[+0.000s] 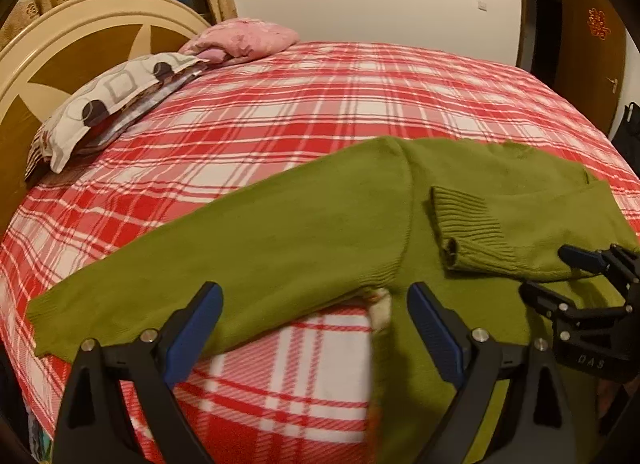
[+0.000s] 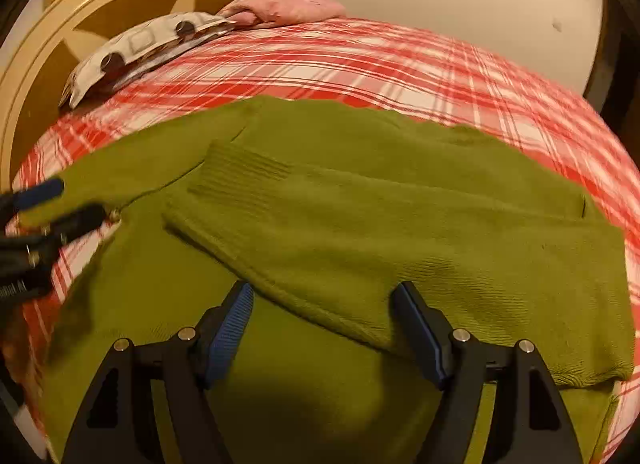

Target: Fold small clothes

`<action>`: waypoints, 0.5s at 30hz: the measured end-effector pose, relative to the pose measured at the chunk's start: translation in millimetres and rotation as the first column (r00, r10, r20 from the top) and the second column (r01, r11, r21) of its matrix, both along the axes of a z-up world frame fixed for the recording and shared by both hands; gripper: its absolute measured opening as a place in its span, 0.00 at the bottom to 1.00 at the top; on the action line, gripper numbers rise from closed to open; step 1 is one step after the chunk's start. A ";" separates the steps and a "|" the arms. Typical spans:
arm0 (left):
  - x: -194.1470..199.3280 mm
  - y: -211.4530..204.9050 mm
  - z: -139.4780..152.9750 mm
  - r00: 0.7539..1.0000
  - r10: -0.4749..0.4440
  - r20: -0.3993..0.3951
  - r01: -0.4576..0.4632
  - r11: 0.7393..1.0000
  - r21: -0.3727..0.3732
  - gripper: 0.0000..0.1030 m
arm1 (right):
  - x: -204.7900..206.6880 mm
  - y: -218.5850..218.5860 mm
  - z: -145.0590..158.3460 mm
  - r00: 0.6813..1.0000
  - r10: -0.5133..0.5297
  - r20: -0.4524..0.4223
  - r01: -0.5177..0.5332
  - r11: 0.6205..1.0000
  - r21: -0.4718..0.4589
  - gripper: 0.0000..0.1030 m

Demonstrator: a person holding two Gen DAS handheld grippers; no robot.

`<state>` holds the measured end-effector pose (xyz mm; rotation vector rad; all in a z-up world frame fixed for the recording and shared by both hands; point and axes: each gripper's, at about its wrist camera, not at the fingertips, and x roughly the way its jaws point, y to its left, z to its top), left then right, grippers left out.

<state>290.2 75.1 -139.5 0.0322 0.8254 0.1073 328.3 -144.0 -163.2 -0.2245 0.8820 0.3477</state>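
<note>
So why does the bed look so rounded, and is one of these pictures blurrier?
Both wrist views are fisheye, so the plaid bed bulges like a dome. The right wrist view is blurrier, smearing the left gripper. There a dark shadow falls on the green sweater between the right gripper fingers. Lighting is warm.

Warm, dim indoor light — heavy fisheye bending at edges, right wrist view motion-blurred, shadow near bottom.

I see an olive-green sweater lying on a red-and-white plaid bedspread. In the upper left of the frame there's a white pillow with dark brown circles, a pink cushion behind it, and a cream-and-brown headboard. My gripper fingers are black with blue pads.
</note>
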 end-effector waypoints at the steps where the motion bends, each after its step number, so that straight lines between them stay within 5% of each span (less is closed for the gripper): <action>1: -1.4 2.4 -0.3 1.000 0.004 -0.003 -0.004 1.000 0.000 0.93 | -1.5 2.3 -0.1 1.000 0.004 0.006 -0.004 1.000 -0.007 0.72; 12: -25.0 39.2 8.0 0.999 0.052 0.000 -0.052 0.998 0.040 0.93 | 5.3 20.5 22.1 0.998 0.009 0.055 -0.011 0.999 0.031 0.72; 15: -29.9 53.8 7.4 0.997 0.076 -0.003 -0.075 0.996 0.046 0.93 | 16.2 41.9 13.5 0.999 0.034 0.042 -0.033 0.999 -0.020 0.72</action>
